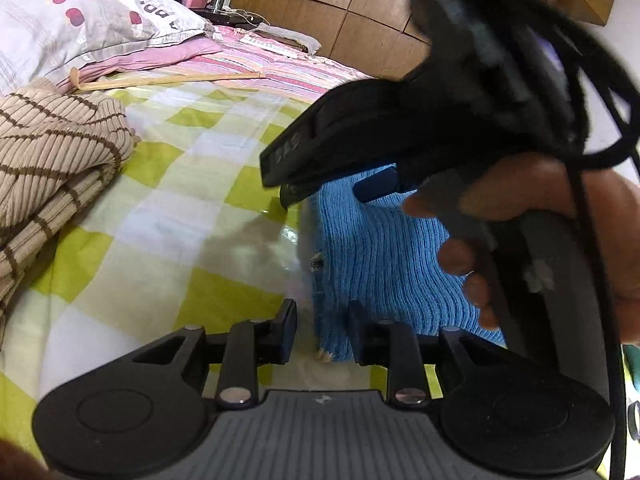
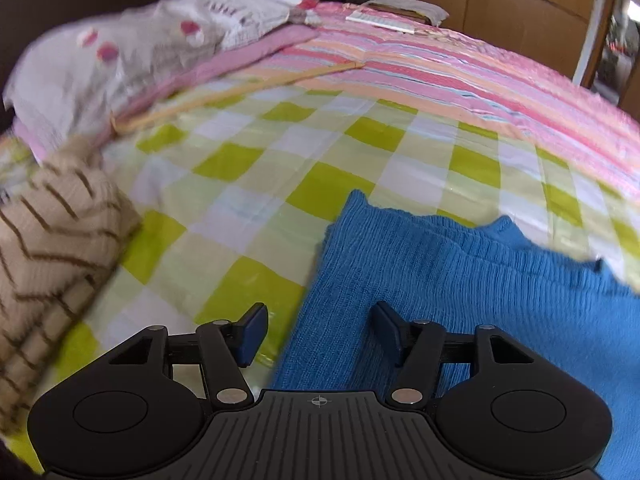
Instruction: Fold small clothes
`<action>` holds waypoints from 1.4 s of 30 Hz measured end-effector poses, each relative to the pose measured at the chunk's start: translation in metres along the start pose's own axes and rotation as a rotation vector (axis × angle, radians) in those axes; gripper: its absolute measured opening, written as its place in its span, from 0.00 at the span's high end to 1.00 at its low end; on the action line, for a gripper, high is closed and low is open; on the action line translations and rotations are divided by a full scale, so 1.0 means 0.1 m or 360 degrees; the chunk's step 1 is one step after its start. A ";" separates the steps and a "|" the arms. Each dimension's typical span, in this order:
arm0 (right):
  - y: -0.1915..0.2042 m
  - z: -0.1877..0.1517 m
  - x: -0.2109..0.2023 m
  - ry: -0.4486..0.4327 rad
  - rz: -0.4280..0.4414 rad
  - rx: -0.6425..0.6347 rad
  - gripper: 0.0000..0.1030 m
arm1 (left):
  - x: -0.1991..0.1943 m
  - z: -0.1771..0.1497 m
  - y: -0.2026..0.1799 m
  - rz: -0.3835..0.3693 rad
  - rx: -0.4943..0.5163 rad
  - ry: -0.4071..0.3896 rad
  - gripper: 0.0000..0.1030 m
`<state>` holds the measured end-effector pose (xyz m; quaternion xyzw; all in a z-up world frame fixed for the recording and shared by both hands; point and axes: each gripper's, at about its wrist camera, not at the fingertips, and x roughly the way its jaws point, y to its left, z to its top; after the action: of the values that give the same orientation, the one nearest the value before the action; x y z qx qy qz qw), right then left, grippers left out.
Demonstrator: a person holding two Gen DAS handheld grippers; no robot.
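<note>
Left gripper [image 1: 322,330], low over the bed, has its jaws parted with nothing between them; the near edge of the blue knitted garment [image 1: 384,256] lies just ahead of and between the fingers, not visibly pinched. Right gripper [image 2: 318,330], seen in its own view, is likewise spread wide and empty, its right finger over the blue knitted garment [image 2: 460,292] and its left finger over the green-and-white checked sheet [image 2: 248,208]. From the left wrist view the right gripper [image 1: 286,184] appears held in a hand [image 1: 532,216] above the garment, tips close to the sheet. The garment lies flat on the checked sheet [image 1: 172,220], partly folded, with two upper corners raised. A beige ribbed garment with brown stripes [image 2: 52,240] sits heaped well to the left. Beyond it lie a patterned pillow [image 1: 80,20], a pink striped cover [image 2: 460,76] and a wooden stick [image 1: 168,80].
</note>
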<state>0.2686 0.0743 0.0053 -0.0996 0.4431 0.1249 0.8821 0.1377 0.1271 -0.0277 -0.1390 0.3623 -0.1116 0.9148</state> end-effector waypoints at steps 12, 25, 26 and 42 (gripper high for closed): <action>-0.13 -0.01 -0.07 -0.0008 -0.0035 0.0016 0.83 | -0.03 -0.03 -0.04 0.0009 -0.0004 -0.0028 0.62; -0.42 0.01 -0.45 -0.0111 0.0142 0.0194 0.88 | -0.07 -0.11 -0.17 0.0039 0.0115 -0.0142 0.34; -0.46 0.00 -0.49 -0.0122 0.0161 0.0212 0.88 | -0.07 -0.12 -0.19 0.0048 0.0125 -0.0149 0.34; -1.02 -0.15 -0.96 -0.0261 0.0324 0.0434 0.89 | -0.24 -0.01 -0.63 0.0032 0.0192 -0.0285 0.79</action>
<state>0.2333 -0.0391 0.0804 0.0766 0.3904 0.1601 0.9034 0.1130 0.0751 0.0079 -0.0895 0.2731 -0.1111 0.9514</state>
